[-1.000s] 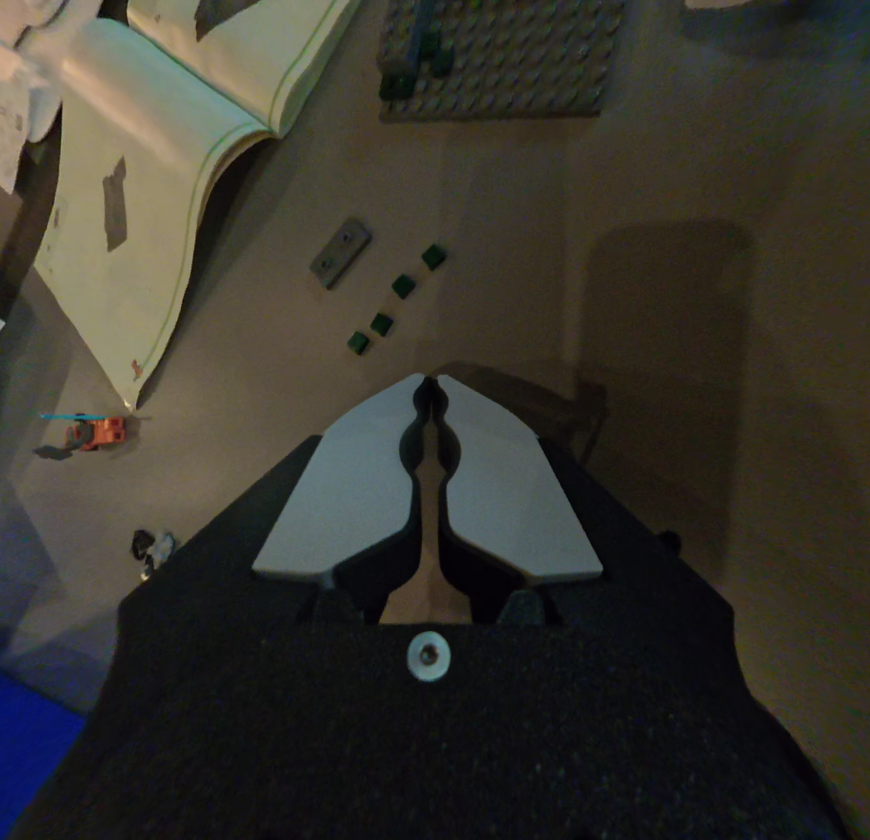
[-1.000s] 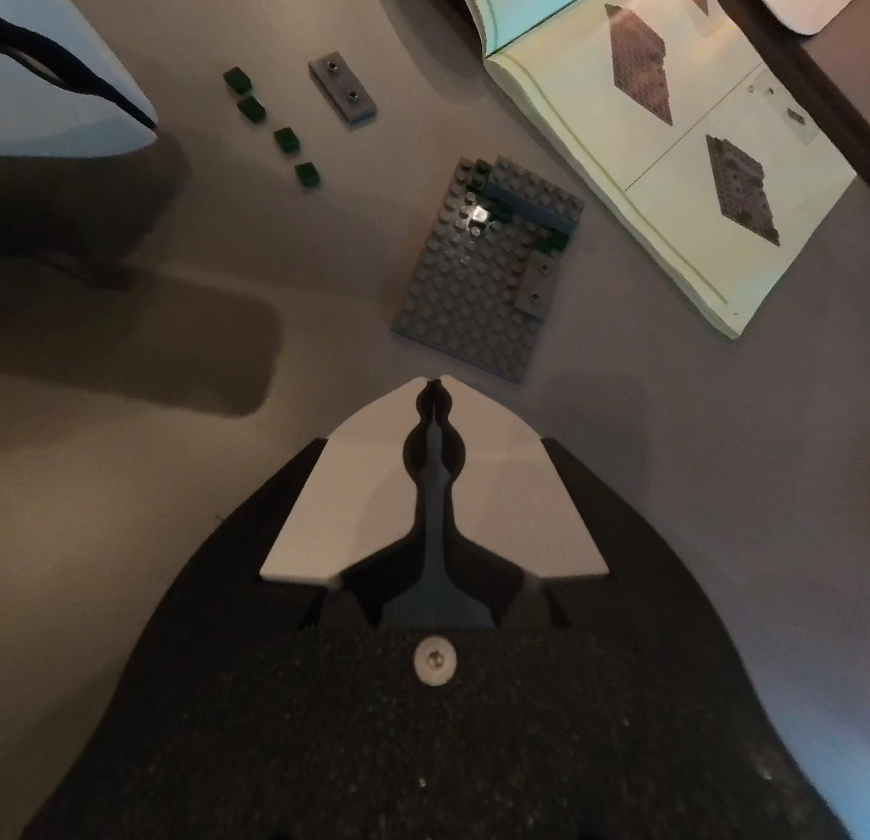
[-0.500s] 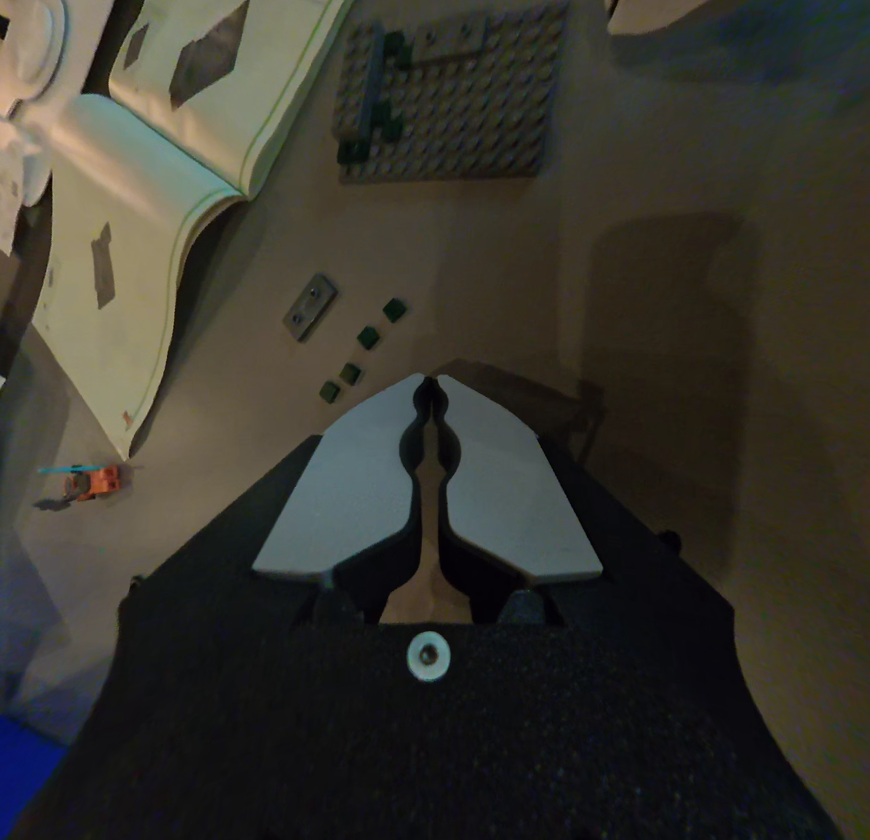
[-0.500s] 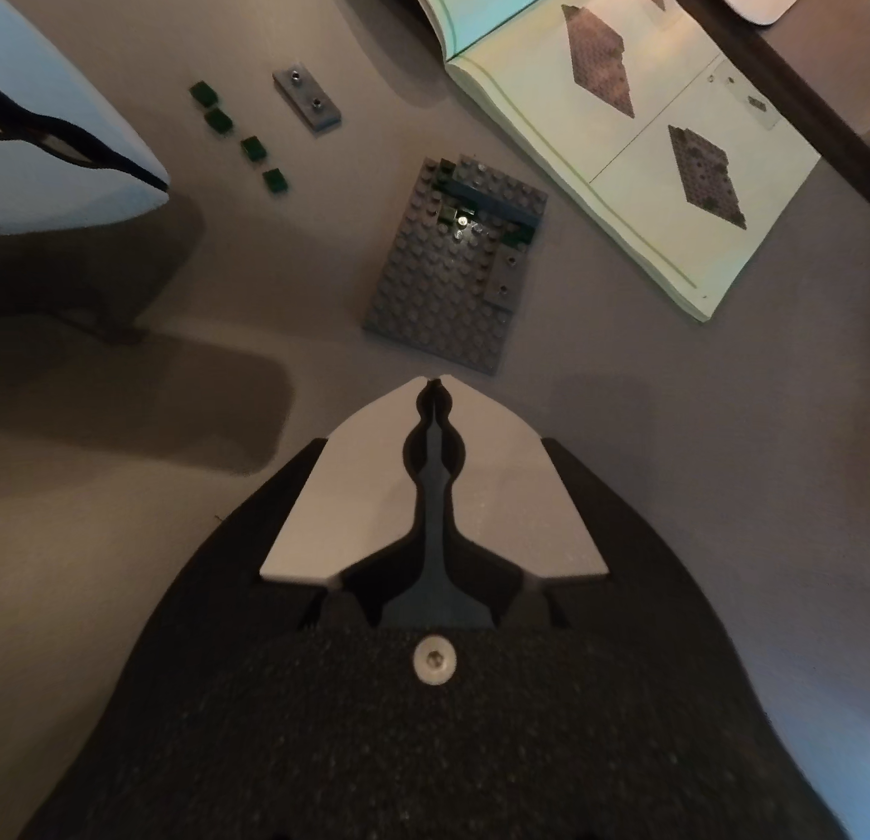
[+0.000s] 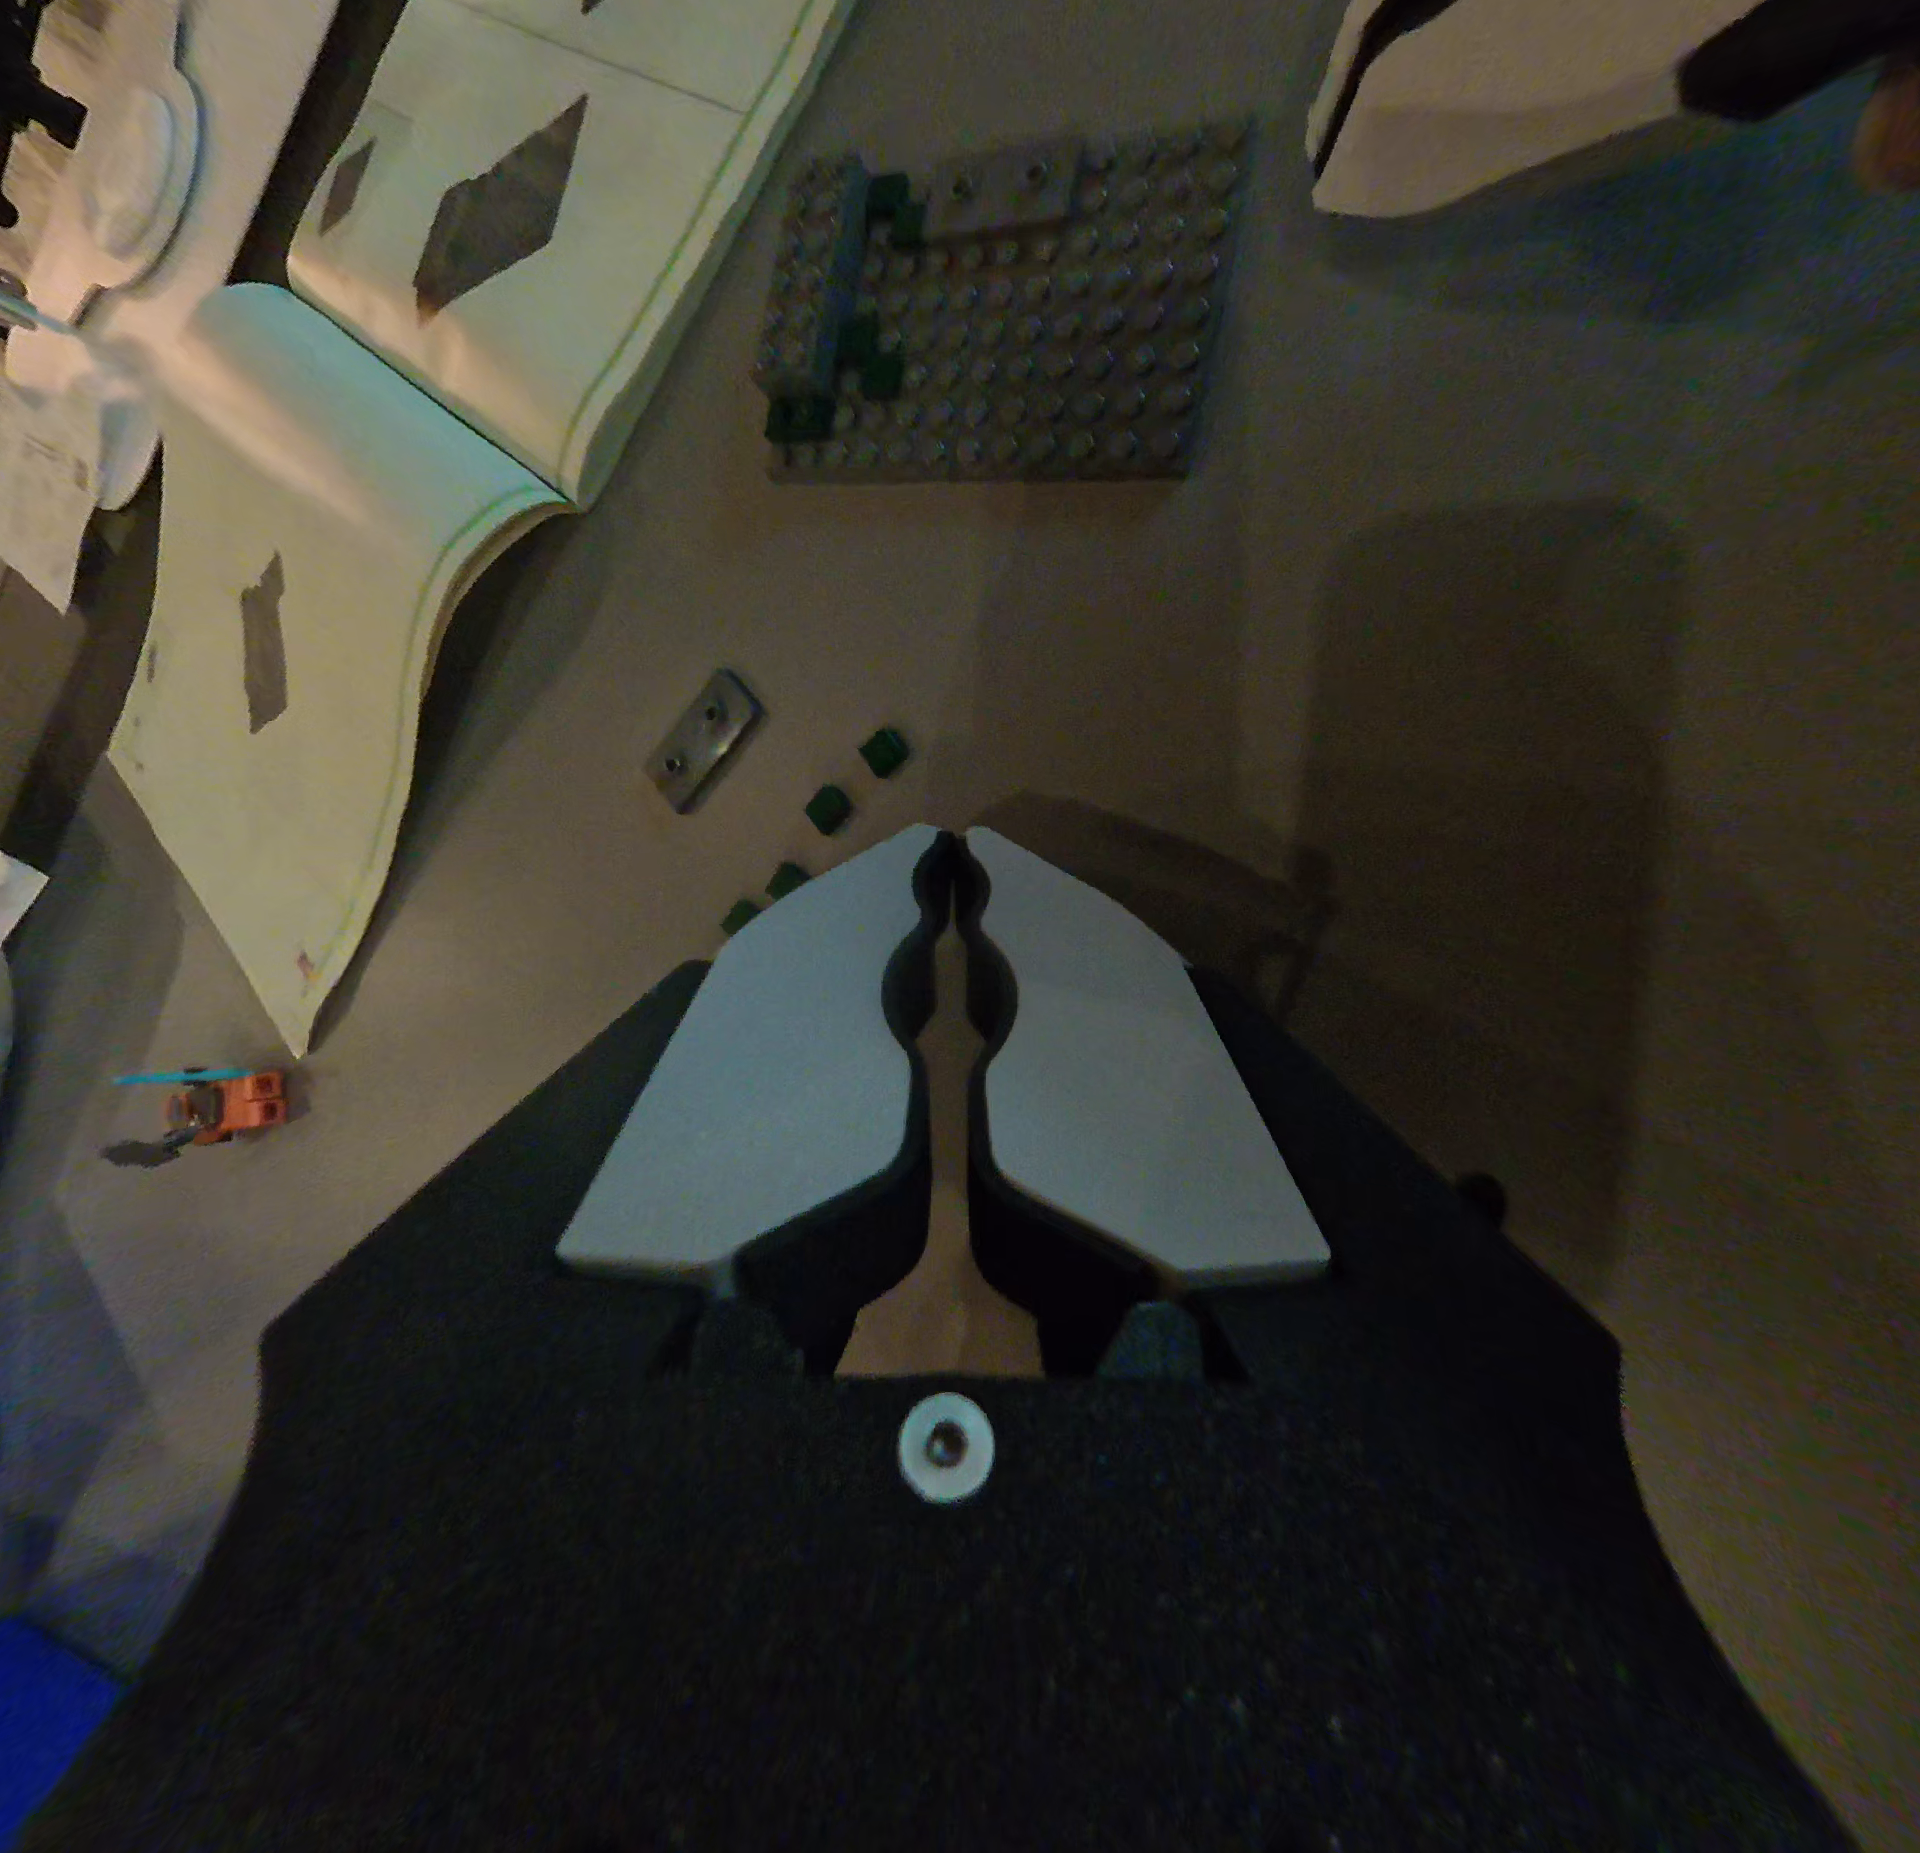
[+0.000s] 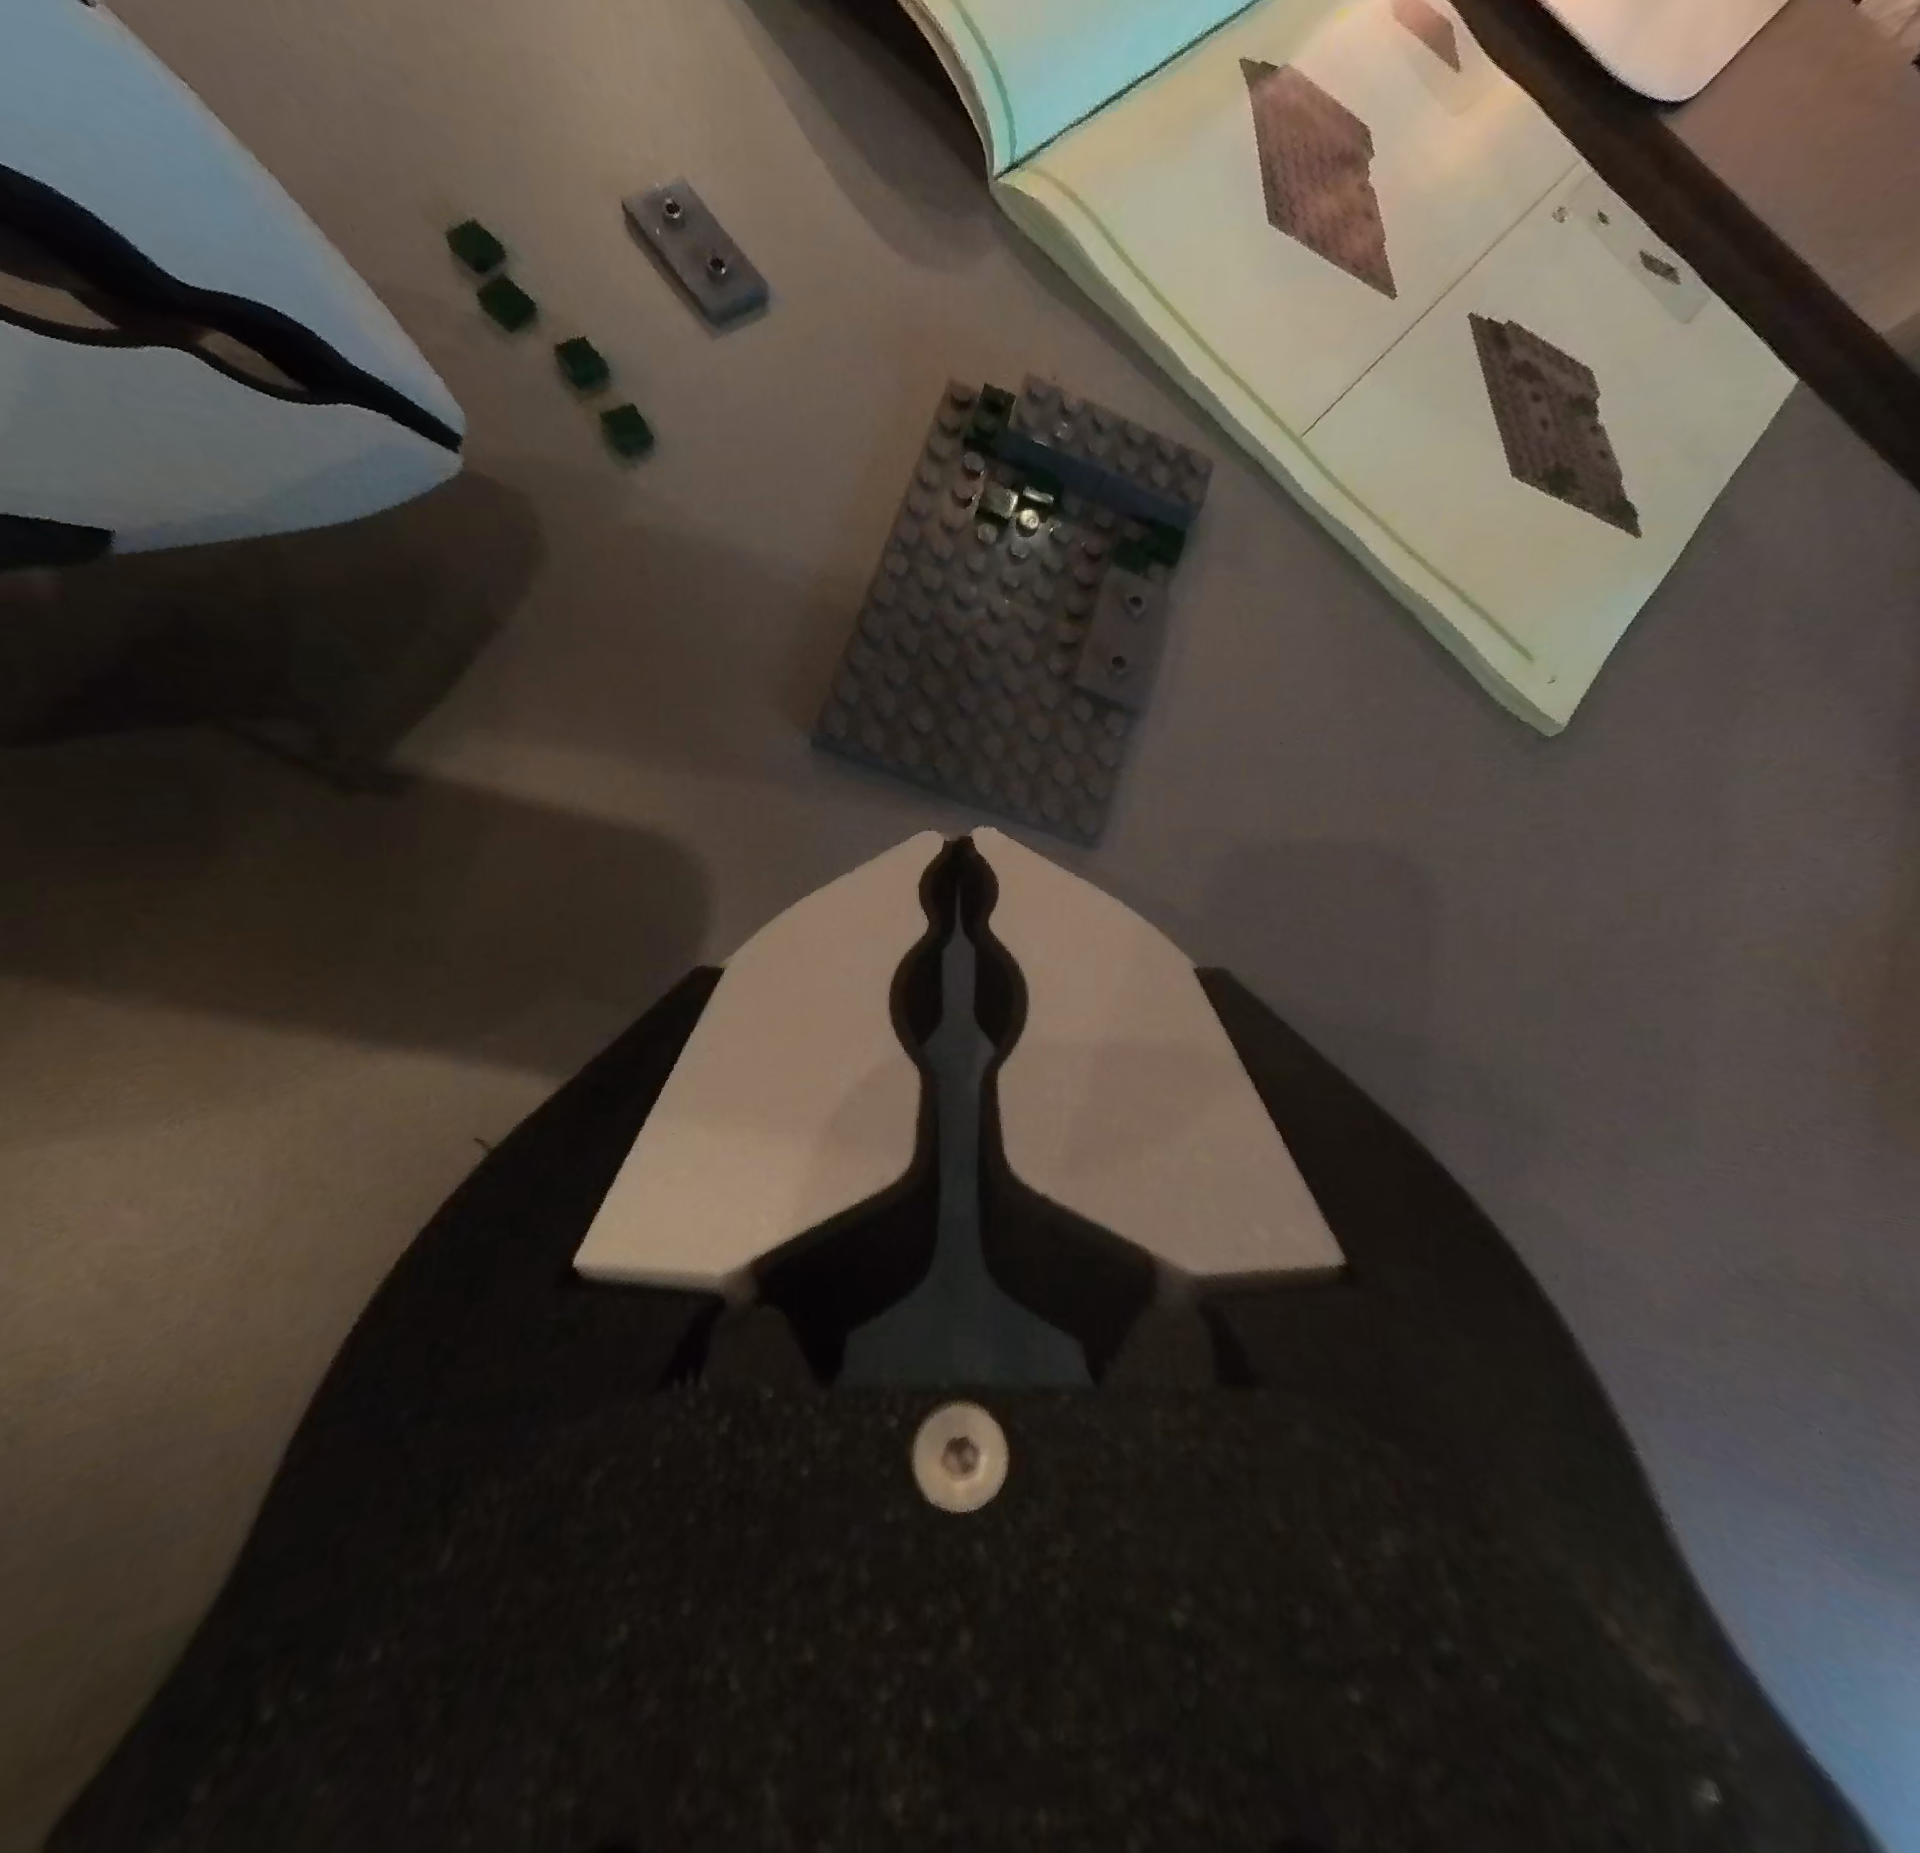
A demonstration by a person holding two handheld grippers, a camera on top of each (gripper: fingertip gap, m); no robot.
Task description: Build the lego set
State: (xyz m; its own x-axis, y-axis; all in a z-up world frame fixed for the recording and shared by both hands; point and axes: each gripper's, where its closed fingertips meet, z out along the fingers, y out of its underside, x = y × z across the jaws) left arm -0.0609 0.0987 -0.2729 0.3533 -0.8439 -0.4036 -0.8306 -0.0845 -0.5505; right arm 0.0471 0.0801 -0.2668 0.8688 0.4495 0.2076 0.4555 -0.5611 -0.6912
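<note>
A grey studded baseplate point(image 5: 1039, 349) lies on the table with a blue strip, dark green bricks and a grey plate point(image 5: 1003, 193) fixed on it; it also shows in the right wrist view point(image 6: 977, 681). Several small loose green bricks point(image 5: 829, 808) point(image 6: 582, 361) and a loose grey two-hole plate point(image 5: 704, 754) point(image 6: 694, 257) lie near my left gripper point(image 5: 954, 839), which is shut and empty, tips just right of the green bricks. My right gripper point(image 6: 964, 841) is shut and empty, just short of the baseplate's near edge.
An open instruction booklet point(image 5: 343, 515) point(image 6: 1351, 276) lies beside the baseplate. A small orange model point(image 5: 223, 1102) sits at the left. The other gripper shows far off in each view: the right one in the left wrist view point(image 5: 1486, 89), the left one in the right wrist view point(image 6: 187, 328). My right gripper's tips are some 7 cm from the grey plate point(image 5: 1003, 193).
Both grippers have pulled back from the baseplate, so it sits lower and more fully in the left wrist view. Both stay shut. The loose bricks have not moved on the table.
</note>
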